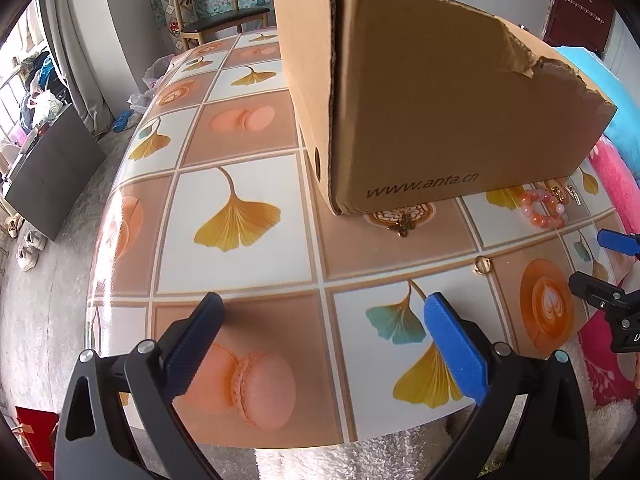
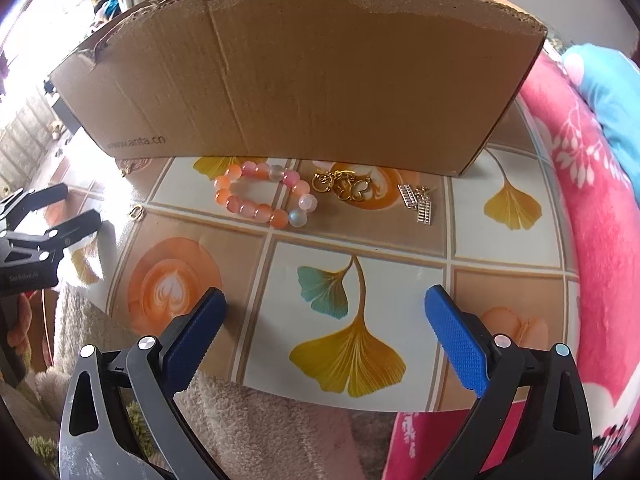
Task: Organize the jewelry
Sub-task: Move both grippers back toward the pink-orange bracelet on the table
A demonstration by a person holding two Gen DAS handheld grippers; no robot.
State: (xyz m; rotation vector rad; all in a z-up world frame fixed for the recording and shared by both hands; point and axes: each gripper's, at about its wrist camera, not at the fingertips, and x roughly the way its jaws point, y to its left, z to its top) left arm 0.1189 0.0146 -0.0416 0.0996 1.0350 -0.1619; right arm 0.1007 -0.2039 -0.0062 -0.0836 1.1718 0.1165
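A pink and orange bead bracelet (image 2: 266,196) lies on the patterned table in front of a cardboard box (image 2: 304,80). Right of it sit gold pieces (image 2: 344,188) and a small silver abacus-shaped pair (image 2: 418,202). A gold ring (image 1: 483,264) and a gold flower pendant (image 1: 404,227) lie near the box (image 1: 440,92) in the left wrist view, where the bracelet (image 1: 544,210) shows far right. My left gripper (image 1: 322,320) stands open over the table's near edge, empty. My right gripper (image 2: 324,316) is open too, short of the jewelry, nothing between its fingers.
The table (image 1: 248,132) wears a tiled cloth with leaf and macaron prints. Pink and blue blankets (image 2: 592,184) lie off its right side, a fluffy cream fabric (image 2: 248,420) at the near edge. A wooden chair (image 1: 216,12) stands beyond the table's far end.
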